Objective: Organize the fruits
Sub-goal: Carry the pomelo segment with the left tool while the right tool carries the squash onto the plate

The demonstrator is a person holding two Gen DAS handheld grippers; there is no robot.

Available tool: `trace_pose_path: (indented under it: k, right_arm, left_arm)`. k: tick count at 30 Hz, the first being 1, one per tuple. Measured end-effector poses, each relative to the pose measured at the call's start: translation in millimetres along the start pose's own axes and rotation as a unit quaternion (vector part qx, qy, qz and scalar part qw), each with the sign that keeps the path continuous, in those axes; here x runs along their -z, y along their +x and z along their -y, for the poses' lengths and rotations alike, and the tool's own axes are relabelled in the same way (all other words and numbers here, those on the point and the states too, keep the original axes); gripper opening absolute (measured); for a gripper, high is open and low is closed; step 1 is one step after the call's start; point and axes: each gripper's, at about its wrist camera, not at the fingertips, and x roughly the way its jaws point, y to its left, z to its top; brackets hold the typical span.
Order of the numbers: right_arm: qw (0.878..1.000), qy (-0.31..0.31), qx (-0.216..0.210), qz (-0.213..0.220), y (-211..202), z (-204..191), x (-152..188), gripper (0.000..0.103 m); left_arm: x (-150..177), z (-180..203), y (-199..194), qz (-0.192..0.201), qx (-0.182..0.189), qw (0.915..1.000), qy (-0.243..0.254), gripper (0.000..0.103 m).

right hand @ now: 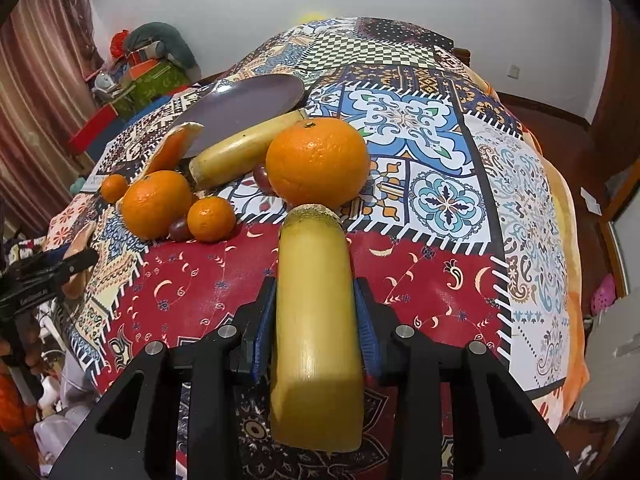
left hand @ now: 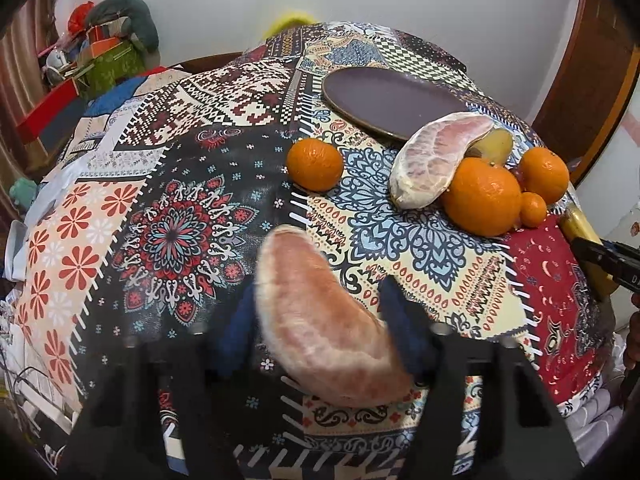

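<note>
Your left gripper [left hand: 320, 312] clenches a peeled pomelo wedge [left hand: 320, 320] between its blue pads, above the table's near edge. Your right gripper [right hand: 316, 320] grips a yellow cane piece [right hand: 316, 320] lengthwise, its far end just short of a big orange [right hand: 318, 162]. More oranges [left hand: 482, 196], another wedge [left hand: 430, 160] and a second cane piece [right hand: 244, 148] lie beyond. The purple plate [left hand: 384, 96] farther back holds nothing. No writing is legible.

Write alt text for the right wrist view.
The right gripper holds a yellow sugarcane piece over a patterned tablecloth. Beyond lie oranges, a second cane piece and a purple plate.
</note>
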Motion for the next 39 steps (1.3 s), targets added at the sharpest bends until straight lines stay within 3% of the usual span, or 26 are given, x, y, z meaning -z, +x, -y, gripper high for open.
trace_pose_path:
  k: [11, 39]
  right_arm:
    - [0.999, -0.011, -0.015, 0.030, -16.2, -14.1, -9.6, 0.034]
    - [0.990, -0.038, -0.038, 0.128, -38.5, -40.6, -82.9, 0.034]
  left_arm:
    - [-4.5, -3.1, -14.7, 0.016, 0.027, 0.9994, -0.015, 0.041]
    - [-85.2, 34.0, -60.3, 0.132, 0.060, 0.9894, 0.011, 0.040]
